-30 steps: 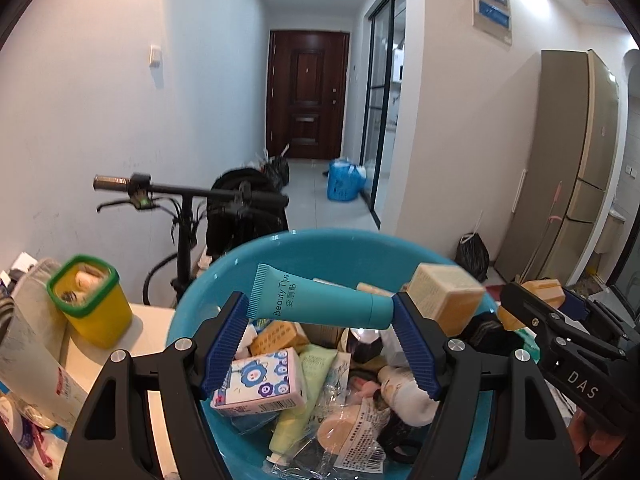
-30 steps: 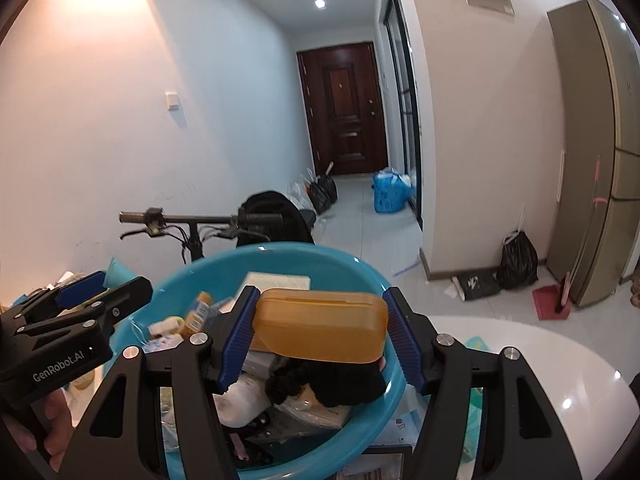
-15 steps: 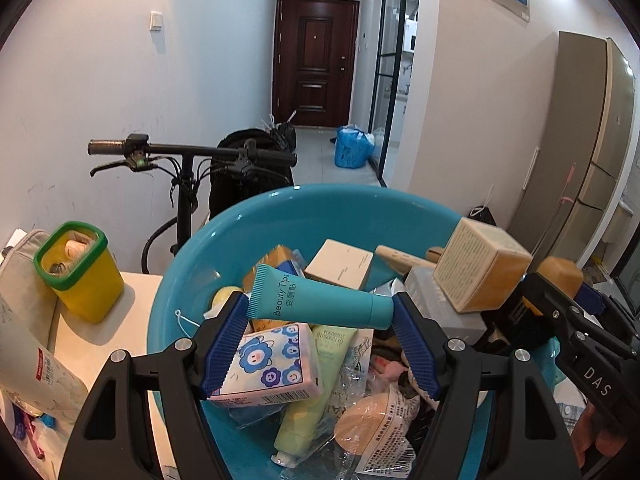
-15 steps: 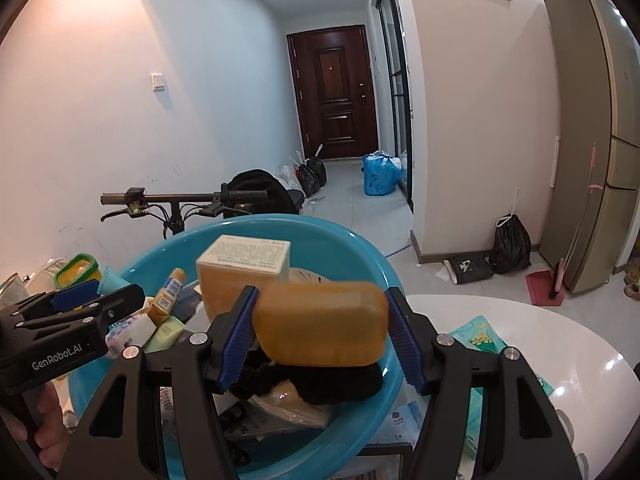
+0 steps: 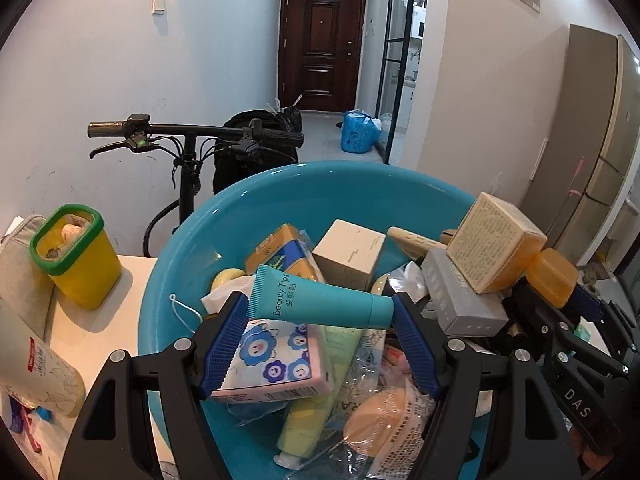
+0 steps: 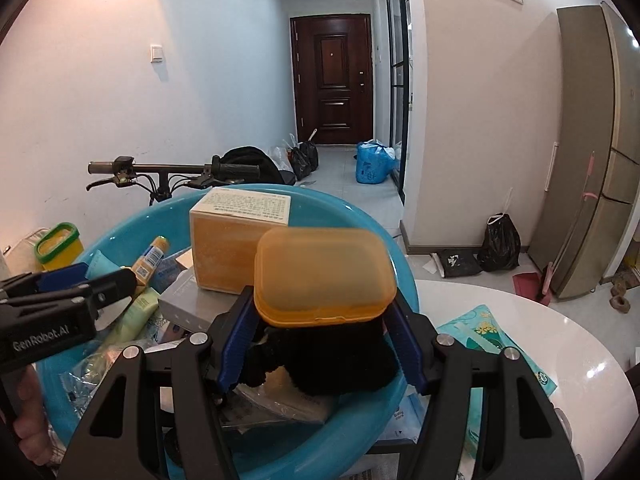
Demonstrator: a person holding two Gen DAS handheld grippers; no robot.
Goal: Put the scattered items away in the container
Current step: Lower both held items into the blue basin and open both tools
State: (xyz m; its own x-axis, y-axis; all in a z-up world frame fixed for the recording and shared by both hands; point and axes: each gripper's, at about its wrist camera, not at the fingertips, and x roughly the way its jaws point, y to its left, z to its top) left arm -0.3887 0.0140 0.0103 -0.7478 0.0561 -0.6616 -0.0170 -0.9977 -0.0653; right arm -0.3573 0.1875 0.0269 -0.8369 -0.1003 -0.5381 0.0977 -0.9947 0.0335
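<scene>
A teal plastic basin (image 5: 280, 200) (image 6: 360, 232) holds several toiletries and boxes. My left gripper (image 5: 320, 344) is shut on a teal tube (image 5: 320, 304), held crosswise over the basin above a floral tissue pack (image 5: 272, 364). My right gripper (image 6: 320, 344) is shut on an orange translucent lidded box (image 6: 324, 280), held over the basin's near side above a black fuzzy item (image 6: 340, 360). The orange box also shows at the right in the left wrist view (image 5: 552, 280). A cream and orange carton (image 6: 232, 240) (image 5: 492, 244) stands on a grey box in the basin.
A yellow tub with a green rim (image 5: 74, 256) stands left of the basin on the white table (image 6: 560, 340). A bottle (image 5: 36, 376) lies at the left edge. A teal wipes pack (image 6: 492, 344) lies on the right. A scooter handlebar (image 5: 192, 132) is behind.
Both grippers have dipped lower and closer over the basin with their loads. The orange box now tilts upward in the right gripper. The carton appears nearer.
</scene>
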